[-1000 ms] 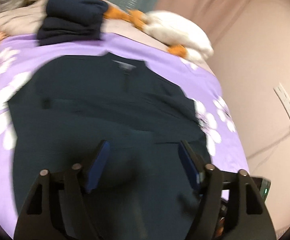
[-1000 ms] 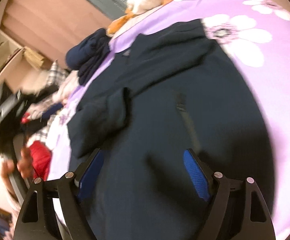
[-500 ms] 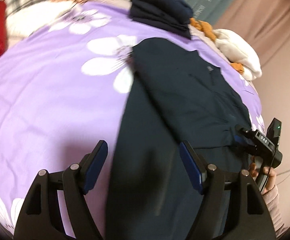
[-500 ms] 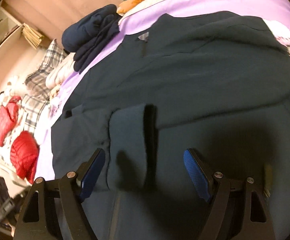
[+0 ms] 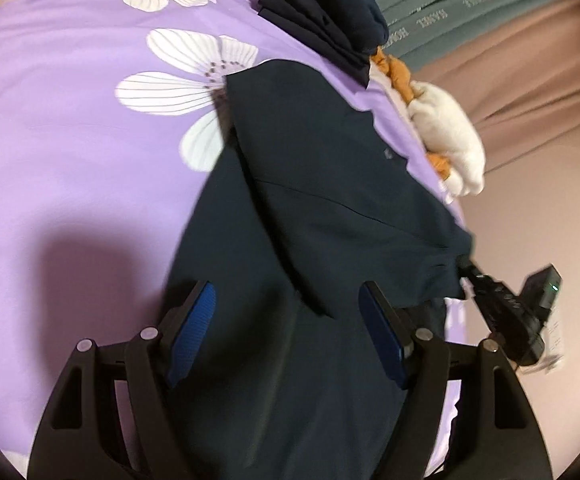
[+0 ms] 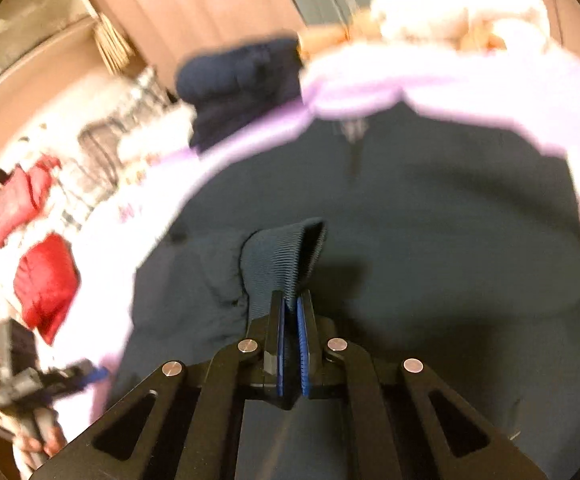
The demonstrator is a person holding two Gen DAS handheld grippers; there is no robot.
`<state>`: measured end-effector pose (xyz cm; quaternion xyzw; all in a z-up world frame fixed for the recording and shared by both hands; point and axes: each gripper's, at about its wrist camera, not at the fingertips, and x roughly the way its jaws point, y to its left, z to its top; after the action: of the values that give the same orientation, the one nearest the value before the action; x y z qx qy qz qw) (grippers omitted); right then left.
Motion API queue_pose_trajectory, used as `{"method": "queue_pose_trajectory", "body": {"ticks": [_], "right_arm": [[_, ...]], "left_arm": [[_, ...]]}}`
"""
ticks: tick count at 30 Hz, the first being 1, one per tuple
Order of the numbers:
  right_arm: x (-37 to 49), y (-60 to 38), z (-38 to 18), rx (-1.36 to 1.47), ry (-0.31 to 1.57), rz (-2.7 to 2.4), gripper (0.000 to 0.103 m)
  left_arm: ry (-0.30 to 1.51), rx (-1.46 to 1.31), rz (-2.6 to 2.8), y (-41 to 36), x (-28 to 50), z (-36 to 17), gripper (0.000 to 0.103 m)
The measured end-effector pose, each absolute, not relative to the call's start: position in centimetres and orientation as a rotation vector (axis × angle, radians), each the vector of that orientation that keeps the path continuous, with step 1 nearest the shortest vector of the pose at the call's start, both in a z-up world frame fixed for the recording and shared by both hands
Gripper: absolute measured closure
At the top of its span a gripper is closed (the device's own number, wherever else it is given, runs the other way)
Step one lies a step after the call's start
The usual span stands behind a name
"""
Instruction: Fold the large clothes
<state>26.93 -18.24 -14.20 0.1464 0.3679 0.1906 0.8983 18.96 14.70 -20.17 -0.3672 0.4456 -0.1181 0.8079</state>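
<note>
Mid-fold: the jacket point(image 5: 329, 208) lies on the bedspread point(image 5: 70, 128), one sleeve across it. Right gripper point(image 6: 291, 316) pinches the cuff point(image 6: 286, 256) at 12 o'clock; left gripper point(image 5: 286, 320) gapes wide, empty. Body folds remain.

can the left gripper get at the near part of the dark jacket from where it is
Probably yes. The left gripper is open and right over the dark jacket, with nothing between its fingers and the cloth. The right gripper is shut on the sleeve cuff, off to the side.
</note>
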Motion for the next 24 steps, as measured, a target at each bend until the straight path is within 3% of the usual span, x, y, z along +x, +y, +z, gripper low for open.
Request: {"method": "queue_pose_trajectory", "body": {"ticks": [7, 17, 19, 20, 21, 22, 24], "right_arm": [[28.4, -25.5, -8.5, 0.33, 0.586, 0.173, 0.096], [29.3, -32.3, -16.8, 0.409, 0.79, -0.031, 0.096], [29.4, -31.8, -17.2, 0.391, 0.8, -0.018, 0.096], [29.4, -31.7, -17.1, 0.388, 0.796, -0.01, 0.096], [29.5, -31.6, -16.9, 0.389, 0.792, -0.005, 0.096], [29.8, -31.6, -16.9, 0.392, 0.79, -0.002, 0.096], [30.0, -31.6, -17.2, 0.392, 0.792, -0.014, 0.096]], "left_arm": [[0.964, -0.877, -0.349, 12.4, 23.4, -19.7, 0.029], [0.909, -0.998, -0.202, 11.4, 31.5, -21.2, 0.031], [0.876, -1.031, -0.178, 11.9, 32.2, -21.4, 0.044], [0.874, -1.018, -0.157, 12.0, 32.6, -21.3, 0.061], [0.882, -0.998, -0.141, 12.1, 32.8, -21.3, 0.086], [0.893, -0.973, -0.113, 12.2, 33.3, -21.4, 0.096], [0.899, -0.954, -0.064, 12.7, 33.2, -21.7, 0.093]]}}
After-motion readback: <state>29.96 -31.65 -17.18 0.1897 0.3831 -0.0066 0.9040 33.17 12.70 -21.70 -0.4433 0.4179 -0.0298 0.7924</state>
